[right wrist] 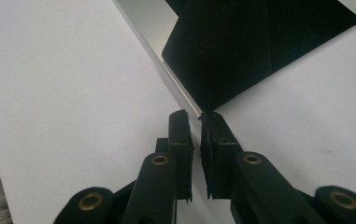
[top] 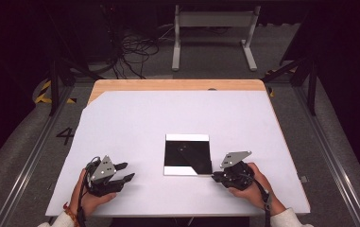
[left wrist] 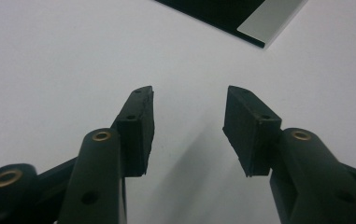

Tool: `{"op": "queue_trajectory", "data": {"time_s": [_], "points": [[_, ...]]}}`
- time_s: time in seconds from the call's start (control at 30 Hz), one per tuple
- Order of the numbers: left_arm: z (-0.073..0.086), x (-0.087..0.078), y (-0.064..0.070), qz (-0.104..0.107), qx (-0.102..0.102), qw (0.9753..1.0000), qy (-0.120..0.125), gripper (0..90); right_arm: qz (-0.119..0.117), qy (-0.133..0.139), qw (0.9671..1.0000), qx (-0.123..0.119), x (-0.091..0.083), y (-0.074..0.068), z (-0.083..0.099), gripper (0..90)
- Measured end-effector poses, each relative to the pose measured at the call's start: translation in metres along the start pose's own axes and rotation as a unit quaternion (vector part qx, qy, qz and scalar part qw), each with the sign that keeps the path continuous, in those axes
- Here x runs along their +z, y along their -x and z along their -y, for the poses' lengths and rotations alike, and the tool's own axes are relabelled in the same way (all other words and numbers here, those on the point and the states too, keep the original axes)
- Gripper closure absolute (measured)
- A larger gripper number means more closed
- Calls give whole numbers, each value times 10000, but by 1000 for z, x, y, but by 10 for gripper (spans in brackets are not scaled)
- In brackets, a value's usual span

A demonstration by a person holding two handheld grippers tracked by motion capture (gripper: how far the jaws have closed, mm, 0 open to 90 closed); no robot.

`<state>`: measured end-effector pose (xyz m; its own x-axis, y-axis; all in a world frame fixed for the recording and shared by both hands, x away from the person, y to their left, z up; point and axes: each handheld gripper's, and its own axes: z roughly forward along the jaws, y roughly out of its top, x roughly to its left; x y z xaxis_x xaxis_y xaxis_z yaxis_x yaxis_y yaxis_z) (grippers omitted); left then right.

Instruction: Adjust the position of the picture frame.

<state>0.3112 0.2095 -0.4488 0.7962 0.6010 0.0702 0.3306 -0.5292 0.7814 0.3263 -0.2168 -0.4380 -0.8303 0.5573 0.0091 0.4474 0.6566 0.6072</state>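
The square black sheet with silver underside (top: 187, 154), partly folded, lies mid-tabletop (top: 135, 118). Your right hand-held gripper (right wrist: 199, 116) sits at its near right corner, jaws almost pressed together and holding nothing. Your left hand-held gripper (left wrist: 189, 100), spread, rests left of the sheet. Closing off-corner would likely push the sheet away.

high: above, forward-down | gripper views: close, share black sheet (top: 187, 153)
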Motion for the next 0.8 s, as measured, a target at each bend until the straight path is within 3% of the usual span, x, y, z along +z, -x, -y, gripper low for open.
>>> {"op": "queue_trajectory", "data": {"time_s": [0.33,0.8], "points": [[4,-3,5,-126,-35,9999,-37,396,48,-202,9998,-46,3,-1,-1,817],[5,2,5,-117,-45,9998,-124,363,2,-171,9999,3,5,0,-3,820]]}}
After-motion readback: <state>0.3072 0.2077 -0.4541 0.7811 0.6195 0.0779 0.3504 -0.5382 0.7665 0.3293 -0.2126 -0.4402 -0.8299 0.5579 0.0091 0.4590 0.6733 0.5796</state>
